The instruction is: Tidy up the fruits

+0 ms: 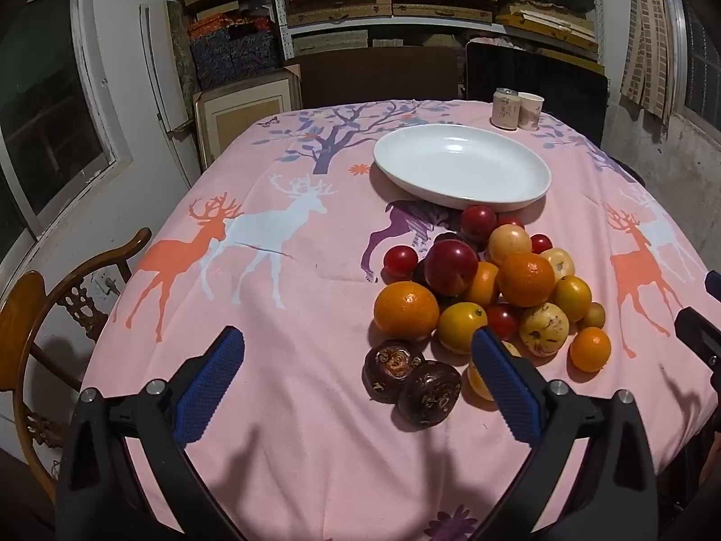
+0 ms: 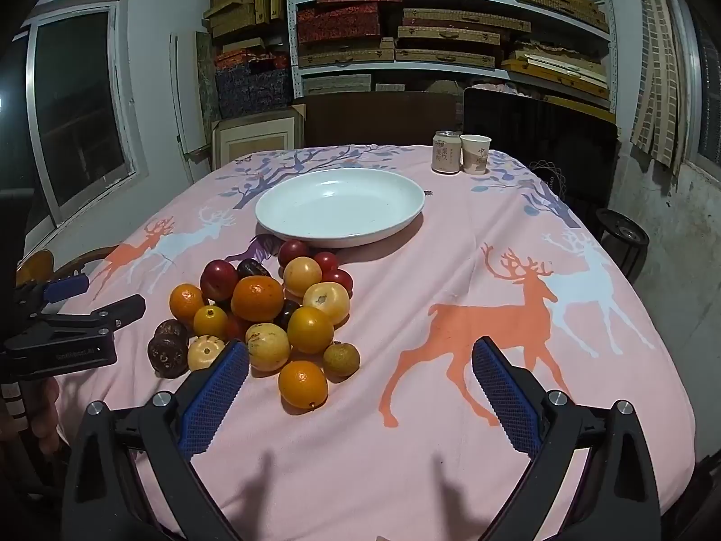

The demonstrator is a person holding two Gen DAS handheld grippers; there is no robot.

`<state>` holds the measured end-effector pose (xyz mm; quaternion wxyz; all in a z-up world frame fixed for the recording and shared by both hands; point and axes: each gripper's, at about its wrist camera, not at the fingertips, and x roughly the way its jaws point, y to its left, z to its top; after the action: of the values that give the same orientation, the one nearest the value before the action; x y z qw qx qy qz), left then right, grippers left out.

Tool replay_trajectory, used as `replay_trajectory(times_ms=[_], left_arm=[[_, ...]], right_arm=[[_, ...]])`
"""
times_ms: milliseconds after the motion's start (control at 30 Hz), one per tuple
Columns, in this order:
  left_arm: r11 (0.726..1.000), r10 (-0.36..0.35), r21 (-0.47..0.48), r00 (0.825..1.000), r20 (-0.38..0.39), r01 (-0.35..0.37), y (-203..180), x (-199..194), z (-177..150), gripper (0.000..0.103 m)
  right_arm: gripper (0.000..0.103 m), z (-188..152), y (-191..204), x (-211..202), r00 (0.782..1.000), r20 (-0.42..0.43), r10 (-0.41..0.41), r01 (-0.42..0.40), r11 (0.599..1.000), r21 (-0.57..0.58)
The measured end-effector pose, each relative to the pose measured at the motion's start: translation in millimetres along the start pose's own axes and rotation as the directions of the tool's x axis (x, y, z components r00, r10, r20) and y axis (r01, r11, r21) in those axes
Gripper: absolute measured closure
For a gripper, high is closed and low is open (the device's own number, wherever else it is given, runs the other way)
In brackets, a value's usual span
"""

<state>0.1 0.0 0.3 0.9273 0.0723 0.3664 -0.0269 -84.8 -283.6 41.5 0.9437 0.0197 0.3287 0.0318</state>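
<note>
A pile of fruit (image 1: 491, 288) lies on the pink deer tablecloth: oranges, yellow fruits, red plums and two dark brown passion fruits (image 1: 412, 381). An empty white oval plate (image 1: 462, 169) stands just behind the pile. My left gripper (image 1: 358, 360) is open and empty, hovering left of and in front of the pile. In the right wrist view the pile (image 2: 266, 315) sits left of centre and the plate (image 2: 340, 205) behind it. My right gripper (image 2: 360, 374) is open and empty, to the right of the pile, near a small orange (image 2: 303, 383).
A drink can (image 2: 446, 152) and a paper cup (image 2: 475, 153) stand at the table's far edge. A wooden chair (image 1: 54, 311) stands at the left side. Shelves of boxes fill the back wall. The left gripper shows at the left edge of the right wrist view (image 2: 67, 311).
</note>
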Motion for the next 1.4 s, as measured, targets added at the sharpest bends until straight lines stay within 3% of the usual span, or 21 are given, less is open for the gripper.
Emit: replay_trajectory(times_ms=[1400], left_arm=[[1.000,0.009,-0.002,1.000,0.004,-0.009,-0.2,-5.2,1.9,0.004]], right_arm=[[0.004,0.4,0.5,-1.9,1.000,0.019,-0.019,0.019,1.000,-0.008]])
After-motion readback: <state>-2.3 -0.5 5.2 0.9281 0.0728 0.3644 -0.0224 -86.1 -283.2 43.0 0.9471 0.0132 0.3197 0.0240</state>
